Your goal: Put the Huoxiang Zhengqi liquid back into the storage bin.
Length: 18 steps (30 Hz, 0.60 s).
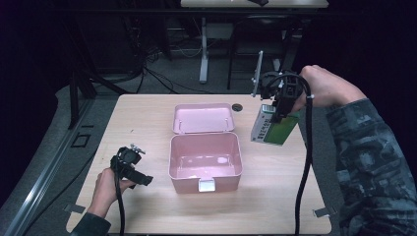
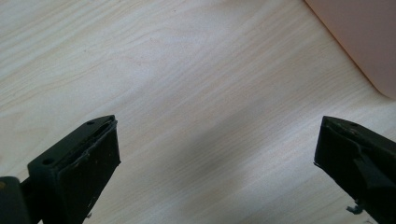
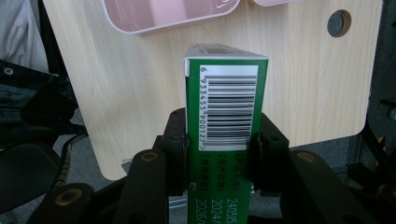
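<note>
Above pale woodgrain table [image 1: 275,196], right gripper [image 3: 219,154] clamps rectangular green carton [image 3: 226,107].

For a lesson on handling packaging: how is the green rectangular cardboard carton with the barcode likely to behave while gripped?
The green cardboard carton looks stiff: its faces stay flat where the right gripper is shut on it. It is probably light, hanging tilted in the air from one narrow grip. Its flat sides should not roll, though its smooth print may slip.
</note>
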Tool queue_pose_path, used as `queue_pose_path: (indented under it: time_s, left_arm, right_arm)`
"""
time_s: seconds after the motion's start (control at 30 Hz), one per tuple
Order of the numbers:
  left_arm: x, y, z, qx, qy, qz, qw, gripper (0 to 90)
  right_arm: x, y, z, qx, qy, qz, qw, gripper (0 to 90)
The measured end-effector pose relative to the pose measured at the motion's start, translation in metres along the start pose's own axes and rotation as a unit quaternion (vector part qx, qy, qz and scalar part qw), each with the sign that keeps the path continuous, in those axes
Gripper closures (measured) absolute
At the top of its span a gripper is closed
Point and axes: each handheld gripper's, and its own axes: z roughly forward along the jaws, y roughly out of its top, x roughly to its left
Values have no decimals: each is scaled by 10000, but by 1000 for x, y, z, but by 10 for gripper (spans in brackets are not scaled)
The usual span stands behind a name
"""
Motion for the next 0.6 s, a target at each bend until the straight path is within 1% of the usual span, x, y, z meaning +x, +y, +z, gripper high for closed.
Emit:
queue_pose_path:
  time_s: [0.37, 0.6]
  left_arm:
    - [0, 0, 0, 10, 5, 6, 10000, 1]
    - [0, 0, 0, 12, 1, 14, 10000, 1]
  right_arm:
    - [3, 13, -7, 16, -17, -147, 9999, 635]
    - [6, 26, -12, 21, -45, -289, 9996, 636]
